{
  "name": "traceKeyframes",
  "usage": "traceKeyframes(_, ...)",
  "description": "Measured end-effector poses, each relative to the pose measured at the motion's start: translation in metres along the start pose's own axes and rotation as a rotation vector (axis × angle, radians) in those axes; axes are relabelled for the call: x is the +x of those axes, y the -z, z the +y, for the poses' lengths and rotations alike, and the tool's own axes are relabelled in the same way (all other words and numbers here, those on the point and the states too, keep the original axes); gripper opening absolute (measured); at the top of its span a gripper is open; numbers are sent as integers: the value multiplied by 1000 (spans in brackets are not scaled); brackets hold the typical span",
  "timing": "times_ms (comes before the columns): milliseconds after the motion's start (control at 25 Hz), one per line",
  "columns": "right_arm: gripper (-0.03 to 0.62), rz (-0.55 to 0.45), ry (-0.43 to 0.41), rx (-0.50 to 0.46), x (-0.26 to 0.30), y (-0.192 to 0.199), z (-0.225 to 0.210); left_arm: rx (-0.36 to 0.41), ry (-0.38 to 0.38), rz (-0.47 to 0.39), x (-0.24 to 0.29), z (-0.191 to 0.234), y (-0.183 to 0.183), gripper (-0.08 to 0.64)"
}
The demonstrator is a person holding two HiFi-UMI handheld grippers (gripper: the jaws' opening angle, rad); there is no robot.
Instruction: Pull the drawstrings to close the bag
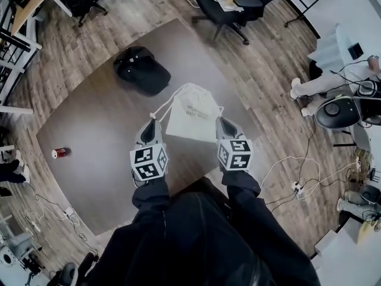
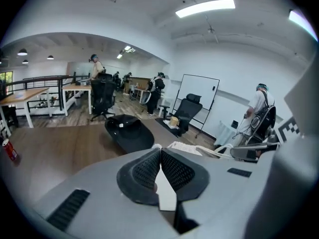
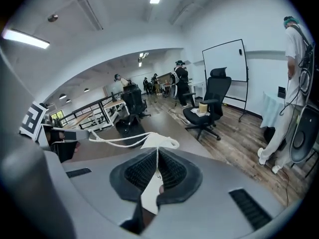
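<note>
A white drawstring bag [image 1: 193, 115] hangs stretched between my two grippers above the brown table [image 1: 101, 130]. My left gripper [image 1: 152, 126] is shut on the bag's left edge, and white fabric [image 2: 167, 195] shows pinched between its pads [image 2: 160, 151]. My right gripper [image 1: 225, 126] is shut on the right edge, again with white fabric [image 3: 148, 195] between its jaws [image 3: 157, 151]. White drawstring cords [image 1: 162, 107] run along the bag's left side. In the right gripper view the cords [image 3: 119, 141] stretch across to the left gripper.
A black cap-like bag [image 1: 141, 70] lies on the far part of the table and a red can [image 1: 59, 153] near its left edge. A black office chair [image 1: 229, 5] stands beyond the table. Cables and a power strip [image 1: 296, 186] lie on the floor at right, where people stand.
</note>
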State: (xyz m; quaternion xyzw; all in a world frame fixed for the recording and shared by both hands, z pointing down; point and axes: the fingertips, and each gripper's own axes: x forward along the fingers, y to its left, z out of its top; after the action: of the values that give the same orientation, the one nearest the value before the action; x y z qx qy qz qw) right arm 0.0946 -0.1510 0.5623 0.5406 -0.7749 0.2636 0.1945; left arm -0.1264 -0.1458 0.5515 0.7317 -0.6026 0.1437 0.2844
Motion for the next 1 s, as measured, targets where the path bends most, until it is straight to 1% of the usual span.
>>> traceKeyframes(160,25,72,-20,-18,13,30,5,52,64,100,16,-27,44,32)
traceKeyframes(280,26,132,-32,-28,23,56,5,70,85,172,27,-34,74,32)
traceKeyframes(360,26,161,-48,-11,27,70,5,76,104,212,33,-37,89,34)
traceKeyframes(400,51,174,-56,4,28,75,6,76,115,229,35,-37,95,43)
traceKeyframes(440,118,186,-62,17,29,80,6,74,126,244,37,-38,99,95)
traceKeyframes(480,165,196,-66,26,29,84,6,73,136,256,37,-38,103,151)
traceKeyframes(520,191,203,-67,31,28,87,6,73,144,263,38,-39,105,171)
traceKeyframes(640,235,203,-63,42,23,89,2,75,153,262,37,-41,104,192)
traceKeyframes(760,249,176,-65,46,16,85,3,68,155,245,34,-42,98,201)
traceKeyframes(880,249,118,-68,24,6,71,10,67,158,204,27,-49,86,204)
traceKeyframes(1000,237,18,-68,-23,-10,40,22,74,163,128,17,-64,60,202)
